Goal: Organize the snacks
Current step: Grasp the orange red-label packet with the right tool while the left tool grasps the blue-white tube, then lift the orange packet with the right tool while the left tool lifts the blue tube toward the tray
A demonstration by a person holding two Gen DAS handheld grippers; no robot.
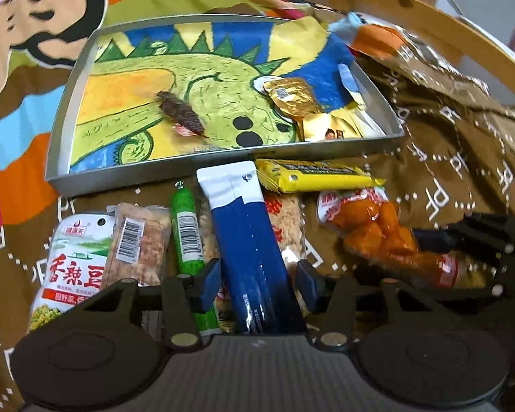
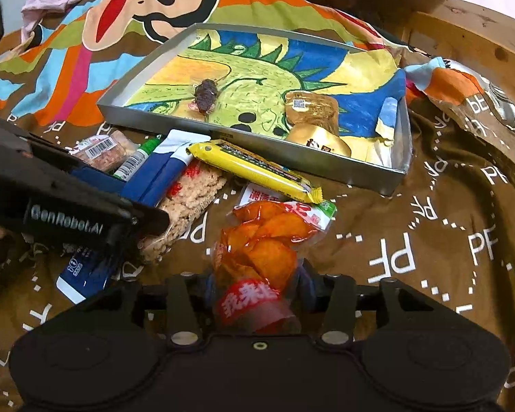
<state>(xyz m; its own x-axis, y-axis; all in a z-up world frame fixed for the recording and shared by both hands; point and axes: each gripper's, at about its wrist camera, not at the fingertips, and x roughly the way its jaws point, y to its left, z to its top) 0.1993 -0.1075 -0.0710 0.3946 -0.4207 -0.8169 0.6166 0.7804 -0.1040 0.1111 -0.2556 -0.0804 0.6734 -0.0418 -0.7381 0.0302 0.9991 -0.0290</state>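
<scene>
Snacks lie heaped at 6 o'clock of the tin tray [image 1: 223,164], where the left claw [image 1: 259,286] straddles a blue sachet [image 1: 247,237], pads not yet pressing, and the right claw [image 2: 257,292] clamps an orange packet [image 2: 261,247]; next, lift both into the tray.

Blue-and-white sachet [image 1: 247,237] lay lengthwise over a puffed-rice bar [image 1: 286,226], beside a slim green stick [image 1: 187,230]. Yellow bar [image 1: 312,176] lay crosswise against the grey tray [image 1: 223,163] wall. Orange snack pouch [image 2: 257,240] lay on the brown cloth. In the tray: dark small packet [image 1: 182,113], two gold packets [image 1: 293,98]
</scene>
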